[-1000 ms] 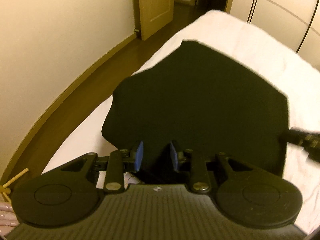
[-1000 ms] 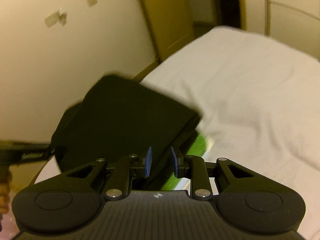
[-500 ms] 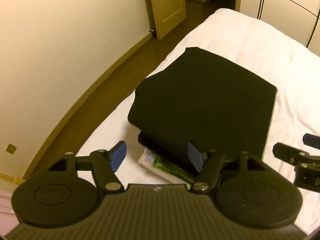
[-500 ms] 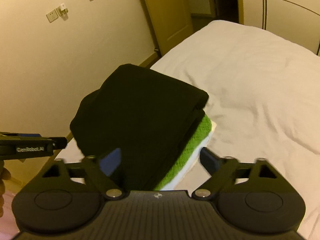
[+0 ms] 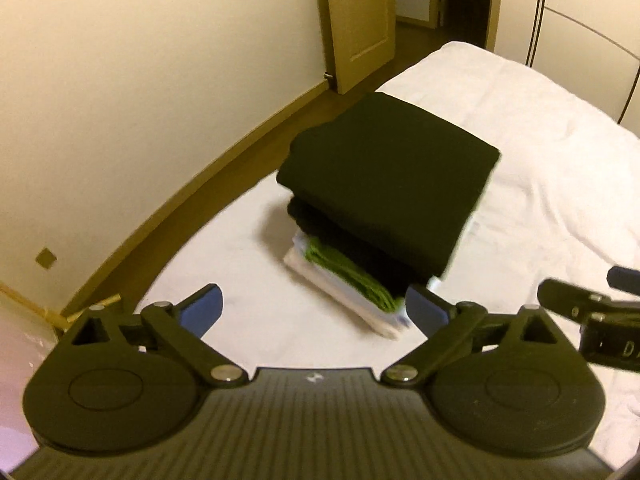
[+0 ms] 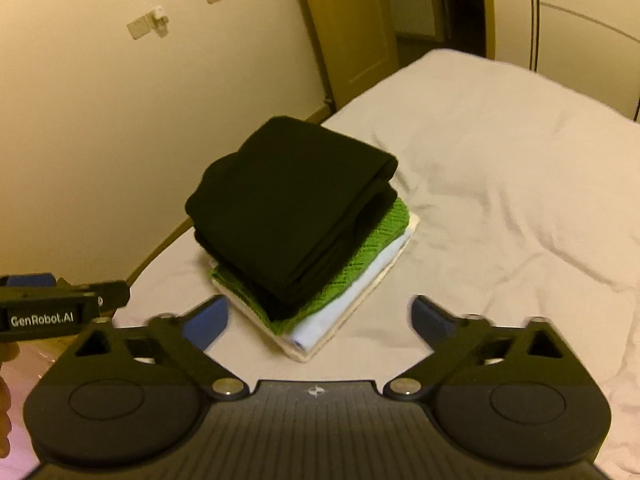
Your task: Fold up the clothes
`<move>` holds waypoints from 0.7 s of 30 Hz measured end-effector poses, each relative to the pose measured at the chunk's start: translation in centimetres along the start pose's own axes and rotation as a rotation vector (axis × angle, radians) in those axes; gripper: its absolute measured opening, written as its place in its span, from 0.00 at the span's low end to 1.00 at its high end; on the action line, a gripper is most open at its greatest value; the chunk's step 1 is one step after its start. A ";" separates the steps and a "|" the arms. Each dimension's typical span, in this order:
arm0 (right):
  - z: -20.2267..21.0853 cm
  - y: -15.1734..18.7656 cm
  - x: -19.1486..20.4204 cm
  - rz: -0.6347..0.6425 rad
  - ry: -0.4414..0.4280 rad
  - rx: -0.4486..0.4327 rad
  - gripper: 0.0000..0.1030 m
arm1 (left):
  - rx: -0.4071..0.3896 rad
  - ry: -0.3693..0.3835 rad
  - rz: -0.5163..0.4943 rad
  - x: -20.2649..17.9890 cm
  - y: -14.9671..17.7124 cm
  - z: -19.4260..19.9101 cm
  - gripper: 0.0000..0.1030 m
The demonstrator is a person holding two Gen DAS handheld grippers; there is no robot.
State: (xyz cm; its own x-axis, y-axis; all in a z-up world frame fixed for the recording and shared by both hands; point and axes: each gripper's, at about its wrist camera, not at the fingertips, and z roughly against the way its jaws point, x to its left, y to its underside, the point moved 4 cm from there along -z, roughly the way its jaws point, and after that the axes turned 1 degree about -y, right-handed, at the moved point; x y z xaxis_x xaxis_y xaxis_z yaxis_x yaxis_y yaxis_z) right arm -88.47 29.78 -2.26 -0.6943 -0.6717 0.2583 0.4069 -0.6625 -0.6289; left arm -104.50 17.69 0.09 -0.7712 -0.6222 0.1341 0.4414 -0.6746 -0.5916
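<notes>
Moved since earlier: both hand-held grippers have let go of the black garment and pulled back and up from it; it now lies on the stack, and jaws on both have just been opening, nothing between them.
Left hand-held gripper (image 5: pixel 312 312): jaws wide, empty; near corner of stack shows behind its right pad, apart from it as far as I can tell.
Right hand-held gripper (image 6: pixel 320 318): jaws wide, empty, hovering near side of stack, not touching.
Black garment (image 6: pixel 292 204): folded, top of stack, lies flat, far edge rounded; overhangs layers under it on the right in left wrist view.
Stack below: 2nd dark layer, then green knit (image 6: pixel 356 252), then white folded item (image 6: pixel 352 300) at bottom, corner poking out toward cam.
Bed (image 6: pixel 500 184): white cover, wrinkled; stack sits near its left edge, wall (image 6: pixel 100 120) and floor strip beyond.
Handling, my guess: all soft, light, limp cloth; no stiffness, folds slump if lifted by 1 point. Knit grips well; black fabric looks smooth, may slide off.
Where to grip: 2 near corners of a folded piece, 1 per gripper, pinching all layers at fold edge; lift level.
Task stage: this piece looks done; no unfolded garment in view.
</notes>
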 end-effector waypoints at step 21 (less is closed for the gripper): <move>13.2 5.6 -5.2 0.242 -0.070 -0.060 0.99 | -0.061 -0.104 0.157 -7.2 11.2 13.8 0.99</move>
State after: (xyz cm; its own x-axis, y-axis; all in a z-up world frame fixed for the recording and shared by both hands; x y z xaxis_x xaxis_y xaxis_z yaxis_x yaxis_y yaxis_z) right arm -74.76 25.22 2.51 -0.5372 -0.8311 0.1437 0.5188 -0.4599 -0.7207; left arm -87.64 9.13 3.44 -0.6420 -0.7579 0.1155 0.5219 -0.5425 -0.6583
